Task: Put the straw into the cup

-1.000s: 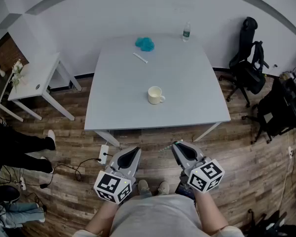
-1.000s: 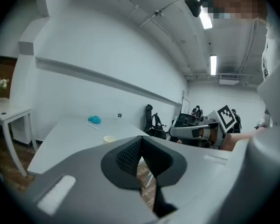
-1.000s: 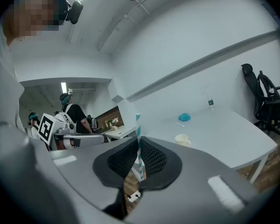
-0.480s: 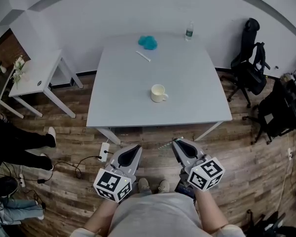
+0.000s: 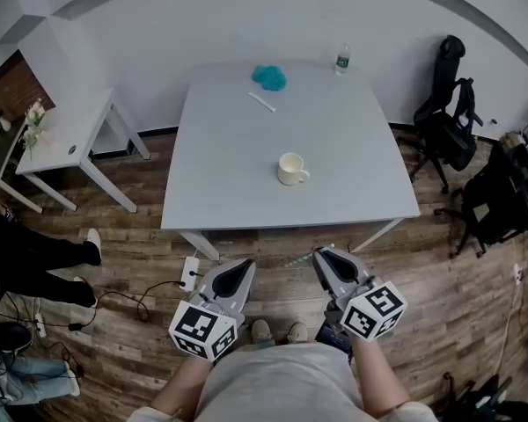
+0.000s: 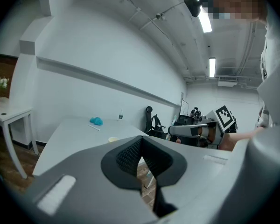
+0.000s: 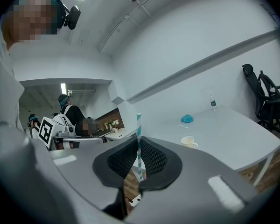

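A cream cup (image 5: 290, 168) stands on the grey table (image 5: 238, 183), right of its middle; it also shows as a small cup (image 7: 188, 141) in the right gripper view. My right gripper (image 5: 322, 254) hovers over the wooden floor in front of the table, well short of the cup. It holds a teal-and-white striped straw (image 7: 139, 146) upright between its pads, and its jaws are opening slightly. My left gripper (image 5: 245, 265) hangs beside it over the floor. Its jaws meet at the tips with nothing between them.
At the table's far side lie a teal cloth (image 5: 269, 77), a thin white stick (image 5: 262, 102) and a water bottle (image 5: 342, 58). A small white side table (image 5: 66, 139) stands left, a black office chair (image 5: 444, 121) right. A power strip (image 5: 190, 273) lies on the floor near the left gripper.
Both grippers and the person have shifted a little, so the table and cup sit slightly further right in the head view. The straw stays in the right gripper.
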{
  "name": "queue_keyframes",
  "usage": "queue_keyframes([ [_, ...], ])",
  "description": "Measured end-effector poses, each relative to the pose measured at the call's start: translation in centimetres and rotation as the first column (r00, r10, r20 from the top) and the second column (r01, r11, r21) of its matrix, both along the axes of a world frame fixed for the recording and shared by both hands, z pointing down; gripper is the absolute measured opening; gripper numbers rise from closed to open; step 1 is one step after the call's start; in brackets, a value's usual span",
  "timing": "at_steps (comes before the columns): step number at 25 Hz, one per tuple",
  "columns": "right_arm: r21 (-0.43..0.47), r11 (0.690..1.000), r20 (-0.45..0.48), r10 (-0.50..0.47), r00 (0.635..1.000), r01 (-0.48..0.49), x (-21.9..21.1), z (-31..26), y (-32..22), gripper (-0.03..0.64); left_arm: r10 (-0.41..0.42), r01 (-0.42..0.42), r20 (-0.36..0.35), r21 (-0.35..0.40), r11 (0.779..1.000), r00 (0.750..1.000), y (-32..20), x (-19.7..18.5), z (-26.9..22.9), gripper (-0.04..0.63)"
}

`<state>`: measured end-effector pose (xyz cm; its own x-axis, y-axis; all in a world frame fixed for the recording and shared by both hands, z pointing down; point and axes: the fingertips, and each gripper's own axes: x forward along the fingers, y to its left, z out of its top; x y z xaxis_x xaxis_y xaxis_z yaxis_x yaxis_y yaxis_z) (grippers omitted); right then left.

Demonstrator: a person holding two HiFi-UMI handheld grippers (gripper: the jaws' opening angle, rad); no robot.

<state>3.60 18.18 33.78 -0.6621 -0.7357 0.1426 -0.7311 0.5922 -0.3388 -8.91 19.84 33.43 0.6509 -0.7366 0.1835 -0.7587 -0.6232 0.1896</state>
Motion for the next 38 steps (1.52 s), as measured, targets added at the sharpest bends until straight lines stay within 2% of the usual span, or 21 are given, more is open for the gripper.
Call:
queue_keyframes([
  [13,0.001,0.999,-0.01,0.044,0.999,-0.044,-2.8,0.2,-0.5,0.028,0.029,-0.029,-0.004,0.009,1.0,1.0,-0.8,-3.5,0.4,0.017],
  [23,-0.016,0.999,-0.004,0.041,0.999,-0.041,-2.8,1.5,-2.4,0.028,0.036,-0.037,-0.006,-0.006,0.999,0.999,-2.8,-3.2,1.5,0.017],
  [31,-0.013,1.0,-0.003,0.012,1.0,-0.012,-1.8,2.3,-7.6,0.028,0.032,-0.032,0.011,-0.015,0.999,0.999,-7.8,-1.4,2.1,0.017],
  [38,-0.018,1.0,-0.006,-0.022,1.0,0.022,-0.3,2.3,-14.2,0.028,0.027,-0.026,0.018,-0.024,0.999,0.999,-14.4,1.1,2.3,0.018],
])
